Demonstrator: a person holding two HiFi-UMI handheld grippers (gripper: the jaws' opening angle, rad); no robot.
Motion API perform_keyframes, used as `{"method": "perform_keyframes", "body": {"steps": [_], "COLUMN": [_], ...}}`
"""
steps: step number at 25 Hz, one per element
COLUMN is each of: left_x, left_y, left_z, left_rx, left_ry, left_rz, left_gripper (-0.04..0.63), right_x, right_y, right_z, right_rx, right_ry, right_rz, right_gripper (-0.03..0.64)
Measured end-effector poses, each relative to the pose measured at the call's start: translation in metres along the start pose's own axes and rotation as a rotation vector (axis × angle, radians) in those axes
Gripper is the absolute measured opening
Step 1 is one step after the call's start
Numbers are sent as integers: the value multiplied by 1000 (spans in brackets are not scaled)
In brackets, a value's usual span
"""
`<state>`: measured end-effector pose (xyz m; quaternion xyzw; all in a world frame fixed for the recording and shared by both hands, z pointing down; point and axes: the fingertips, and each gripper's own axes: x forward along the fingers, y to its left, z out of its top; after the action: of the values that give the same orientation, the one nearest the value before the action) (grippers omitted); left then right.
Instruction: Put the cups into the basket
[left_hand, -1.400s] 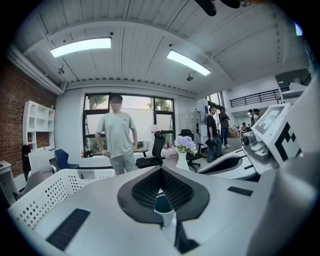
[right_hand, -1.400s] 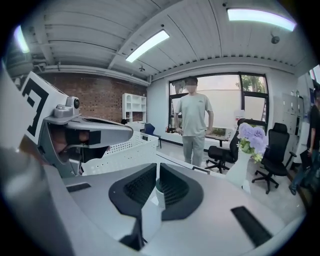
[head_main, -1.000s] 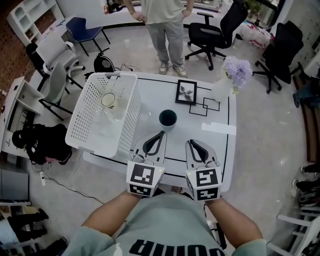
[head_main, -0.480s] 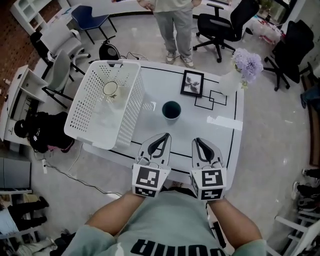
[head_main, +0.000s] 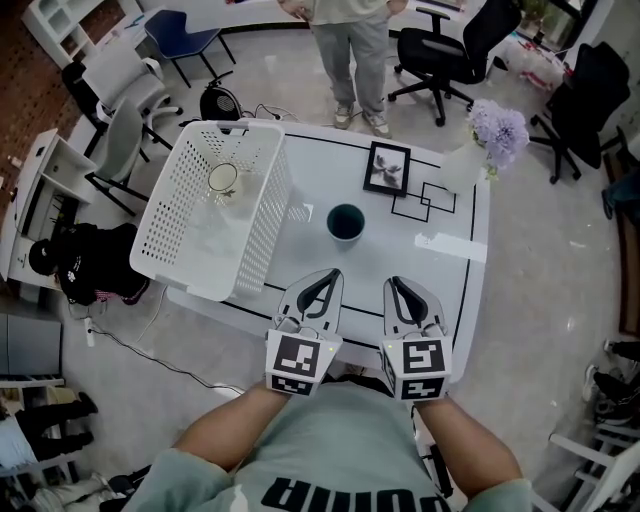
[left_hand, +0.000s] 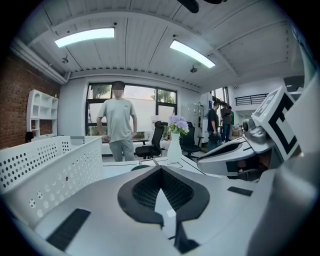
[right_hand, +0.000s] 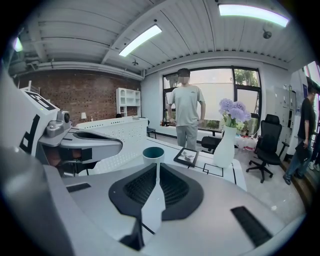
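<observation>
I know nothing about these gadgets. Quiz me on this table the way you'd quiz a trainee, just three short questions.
1. True or false: the dark cup stands inside the basket.
2. Pick one. Between the jaws of the right gripper there is: A the dark cup; B nothing; C the basket's rim.
3. Fill in: seen from the person's head, the basket is on the ___ side of the dark cup.

Key
1. False. It stands on the table, outside the basket.
2. B. The jaws are shut and hold nothing.
3. Left.
</observation>
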<state>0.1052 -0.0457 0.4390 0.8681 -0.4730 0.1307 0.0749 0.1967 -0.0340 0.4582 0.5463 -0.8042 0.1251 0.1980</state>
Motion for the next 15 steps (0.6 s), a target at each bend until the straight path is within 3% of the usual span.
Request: {"method": "perform_keyframes", "body": {"steps": [15], "left_x": [-1], "left_y": [4], "left_z": [-4], "left_rx": [3], "left_ry": [14], "left_rz": [4], "left_gripper": [2], "right_x": [5], "right_y": [3], "right_z": [-4], "right_rx": [-6], "right_ry": [19], "right_rz": [8], "right_gripper": [35]}}
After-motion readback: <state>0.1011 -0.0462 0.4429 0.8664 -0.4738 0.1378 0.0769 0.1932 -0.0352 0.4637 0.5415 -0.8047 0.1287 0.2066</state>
